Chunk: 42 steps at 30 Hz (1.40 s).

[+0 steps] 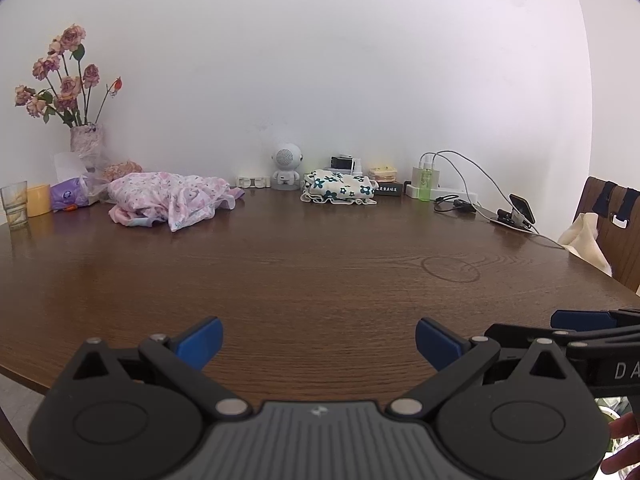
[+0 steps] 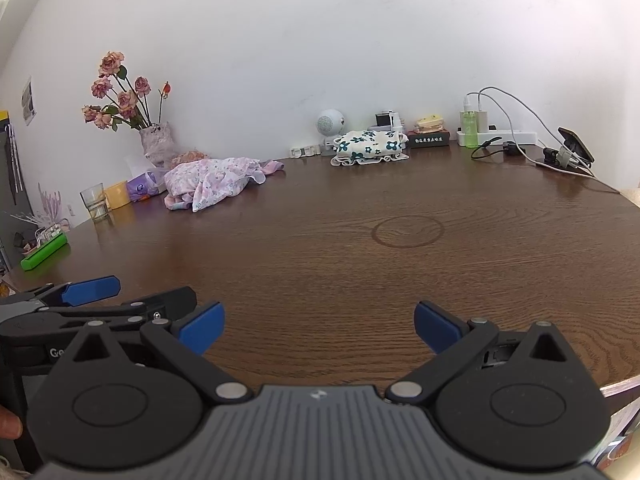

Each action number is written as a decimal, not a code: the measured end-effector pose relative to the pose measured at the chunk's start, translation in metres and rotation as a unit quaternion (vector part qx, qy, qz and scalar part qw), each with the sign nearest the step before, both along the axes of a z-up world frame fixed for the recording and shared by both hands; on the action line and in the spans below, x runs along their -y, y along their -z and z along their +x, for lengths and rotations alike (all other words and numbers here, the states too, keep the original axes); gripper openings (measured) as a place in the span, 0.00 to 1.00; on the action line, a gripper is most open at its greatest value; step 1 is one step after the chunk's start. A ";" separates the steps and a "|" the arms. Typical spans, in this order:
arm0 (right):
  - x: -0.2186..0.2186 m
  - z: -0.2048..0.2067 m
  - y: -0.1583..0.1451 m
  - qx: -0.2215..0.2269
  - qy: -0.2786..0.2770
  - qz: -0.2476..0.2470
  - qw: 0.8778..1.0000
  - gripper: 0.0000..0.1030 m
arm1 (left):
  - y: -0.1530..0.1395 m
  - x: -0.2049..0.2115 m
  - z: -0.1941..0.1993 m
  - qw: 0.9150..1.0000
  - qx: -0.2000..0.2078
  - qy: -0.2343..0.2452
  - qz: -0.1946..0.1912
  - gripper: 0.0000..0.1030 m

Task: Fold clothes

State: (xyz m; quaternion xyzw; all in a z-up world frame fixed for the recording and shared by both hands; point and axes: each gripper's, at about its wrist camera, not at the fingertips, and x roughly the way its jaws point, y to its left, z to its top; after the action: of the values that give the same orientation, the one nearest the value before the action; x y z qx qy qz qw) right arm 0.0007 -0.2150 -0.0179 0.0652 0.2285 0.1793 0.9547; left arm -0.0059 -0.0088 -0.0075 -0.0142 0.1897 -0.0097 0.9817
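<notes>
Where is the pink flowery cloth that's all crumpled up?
The pink cloth lies at the far left of the table, near the wall, just right of the purple packet and below the flower vase.

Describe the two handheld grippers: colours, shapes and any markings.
Both match. The left gripper has a ribbed grey body with a small pale emblem, black linkage arms on round black hubs, silver rivets and blue pads on its fingers. The right gripper looks the same; from the left camera its side shows white letters "DA", cut off at the frame edge.
</notes>
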 end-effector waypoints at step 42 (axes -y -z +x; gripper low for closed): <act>0.002 -0.001 0.001 -0.004 0.000 0.001 1.000 1.00 | 0.001 0.000 -0.004 1.000 -0.001 0.001 -0.006 1.00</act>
State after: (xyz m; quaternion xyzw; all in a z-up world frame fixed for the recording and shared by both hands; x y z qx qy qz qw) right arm -0.0006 -0.2171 -0.0188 0.0665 0.2317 0.1795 0.9538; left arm -0.0101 -0.0087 -0.0085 -0.0203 0.1905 -0.0114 0.9814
